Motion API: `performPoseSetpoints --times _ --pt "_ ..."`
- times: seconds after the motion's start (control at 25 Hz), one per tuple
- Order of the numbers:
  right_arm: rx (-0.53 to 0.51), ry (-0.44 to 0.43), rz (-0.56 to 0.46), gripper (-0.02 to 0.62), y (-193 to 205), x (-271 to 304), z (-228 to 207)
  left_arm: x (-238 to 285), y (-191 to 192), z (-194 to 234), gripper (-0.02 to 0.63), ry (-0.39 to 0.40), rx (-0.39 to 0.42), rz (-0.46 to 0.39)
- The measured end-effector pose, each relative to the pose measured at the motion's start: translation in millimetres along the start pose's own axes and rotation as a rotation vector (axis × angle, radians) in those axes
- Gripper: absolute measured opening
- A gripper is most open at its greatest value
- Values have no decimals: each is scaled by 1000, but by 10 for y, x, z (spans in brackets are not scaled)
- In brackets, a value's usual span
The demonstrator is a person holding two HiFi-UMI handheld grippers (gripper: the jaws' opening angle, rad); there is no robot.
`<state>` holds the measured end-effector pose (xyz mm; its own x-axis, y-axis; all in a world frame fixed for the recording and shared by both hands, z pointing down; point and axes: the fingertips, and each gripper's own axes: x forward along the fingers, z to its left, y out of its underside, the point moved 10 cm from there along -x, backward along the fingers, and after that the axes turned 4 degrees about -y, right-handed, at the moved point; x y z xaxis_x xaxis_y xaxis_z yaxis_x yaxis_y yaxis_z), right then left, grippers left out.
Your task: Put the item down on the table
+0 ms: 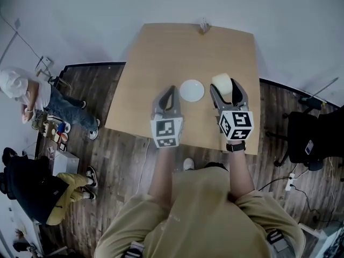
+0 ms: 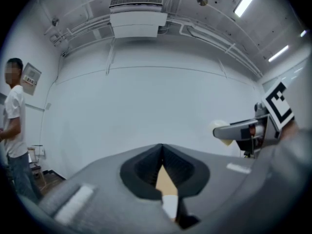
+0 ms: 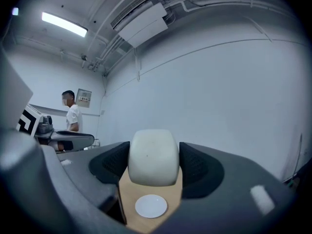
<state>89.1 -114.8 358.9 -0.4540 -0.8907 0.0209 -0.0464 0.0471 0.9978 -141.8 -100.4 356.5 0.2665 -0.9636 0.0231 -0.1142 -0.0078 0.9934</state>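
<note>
A cream-white cup [image 1: 221,82] is clamped between the pads of my right gripper [image 1: 225,88], held above the right half of the wooden table [image 1: 161,52]. In the right gripper view the cup [image 3: 153,156] fills the gap between the jaws, and a round white saucer [image 3: 151,205] lies on the table below it. In the head view the saucer [image 1: 192,90] sits between the two grippers. My left gripper [image 1: 169,93] hovers to the saucer's left, shut with nothing in it. Its jaws meet in the left gripper view [image 2: 162,152].
The table stands on a dark wood floor, with a small object [image 1: 204,24] at its far edge. People [image 1: 32,98] stand and crouch at the left beside small items on the floor. A black chair [image 1: 306,138] is at the right.
</note>
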Motion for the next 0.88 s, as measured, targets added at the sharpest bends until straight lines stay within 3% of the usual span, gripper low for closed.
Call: performPoseSetpoints --times 0.28,0.52,0.88 --pt "-19 52 104 321 342 436 -34 336 390 411 0 50 7 61" --pt "13 19 182 321 722 1009 -214 797 712 541 0 70 -70 93" --pt "39 -53 385 321 1440 1756 -296 1363 1210 692 2 36 -151 232"
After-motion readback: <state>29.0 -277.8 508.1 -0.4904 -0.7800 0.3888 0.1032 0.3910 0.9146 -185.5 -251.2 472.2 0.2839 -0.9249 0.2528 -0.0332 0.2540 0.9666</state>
